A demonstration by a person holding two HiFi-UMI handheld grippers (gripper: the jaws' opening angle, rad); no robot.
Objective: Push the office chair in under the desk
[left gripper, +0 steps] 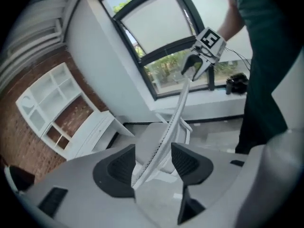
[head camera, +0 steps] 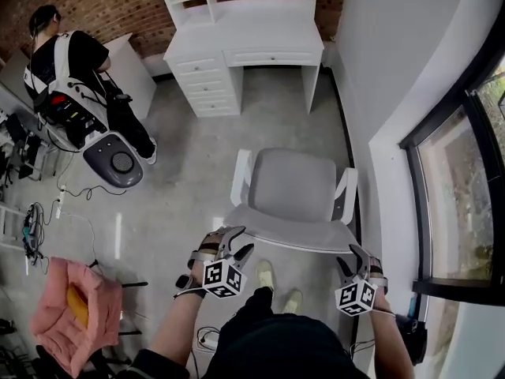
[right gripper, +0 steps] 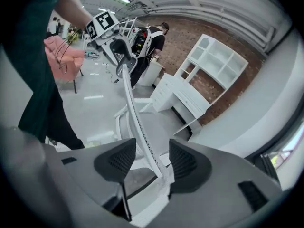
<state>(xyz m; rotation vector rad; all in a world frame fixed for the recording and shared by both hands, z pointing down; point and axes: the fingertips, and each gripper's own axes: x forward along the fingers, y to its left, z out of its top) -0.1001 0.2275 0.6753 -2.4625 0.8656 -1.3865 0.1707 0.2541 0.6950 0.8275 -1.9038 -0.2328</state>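
White all over, the office chair [head camera: 292, 188] stands on the grey floor [head camera: 181, 172] with its seat turned toward the desk [head camera: 260, 34], well apart from it and roughly in line with the knee gap beside the drawers. From the head view I see both tools at the top of the backrest [head camera: 288, 239], the left gripper [head camera: 239, 242] at its left corner and the right gripper [head camera: 349, 259] at its right corner, but that view does not settle how the jaws stand. The left gripper view does: its jaws are apart, the thin rim of the backrest runs up between them with a gap on either side, and the right gripper sits at the far end of that rim against the window [left gripper: 156, 27]. The right gripper view shows the mirror of it, jaws apart astride the same rim, with the left gripper at the far end. Only this view and the head view take in a person [head camera: 71, 69] standing by the brick wall [head camera: 118, 2] and a pink chair [head camera: 71, 310] off to my left; the left gripper view shows neither.
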